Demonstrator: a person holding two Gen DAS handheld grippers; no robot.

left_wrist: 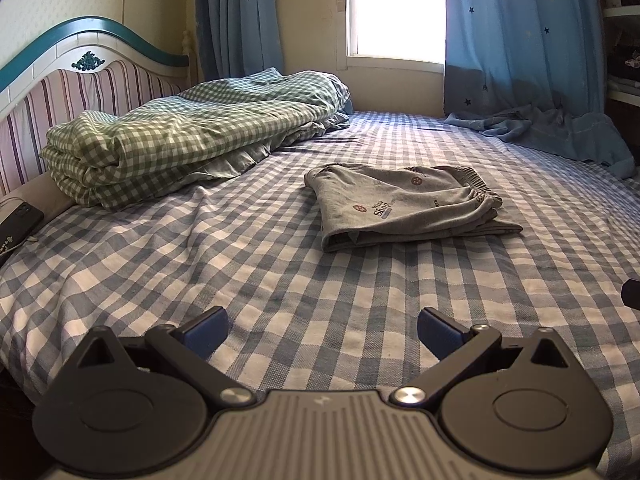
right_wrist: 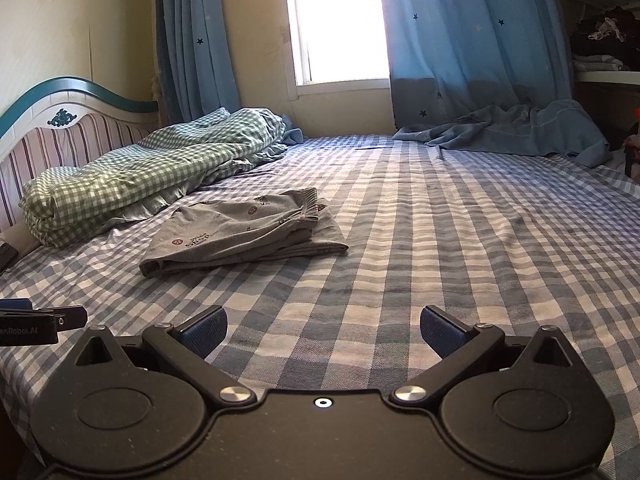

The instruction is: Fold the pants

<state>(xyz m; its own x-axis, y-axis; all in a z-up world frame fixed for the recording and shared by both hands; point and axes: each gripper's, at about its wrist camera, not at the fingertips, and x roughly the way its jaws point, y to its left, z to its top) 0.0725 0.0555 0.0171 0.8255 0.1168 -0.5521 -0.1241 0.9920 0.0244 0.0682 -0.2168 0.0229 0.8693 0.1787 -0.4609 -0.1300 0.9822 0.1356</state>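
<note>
The grey pants point(left_wrist: 404, 206) with small prints lie folded in a compact stack on the blue checked bed sheet point(left_wrist: 280, 280). They also show in the right wrist view point(right_wrist: 244, 236). My left gripper point(left_wrist: 322, 330) is open and empty, low over the sheet near the bed's front edge, well short of the pants. My right gripper point(right_wrist: 324, 330) is open and empty too, to the right of the left one and in front of the pants. Part of the left gripper point(right_wrist: 40, 322) shows at the left edge of the right wrist view.
A folded green checked quilt point(left_wrist: 188, 136) lies by the striped headboard point(left_wrist: 80, 92). Blue curtains point(left_wrist: 520, 40) hang by the window, their hem pooled on the far right of the bed point(left_wrist: 552, 132). A dark phone point(left_wrist: 16, 226) lies at the left edge. Shelves point(right_wrist: 604, 52) stand at the right.
</note>
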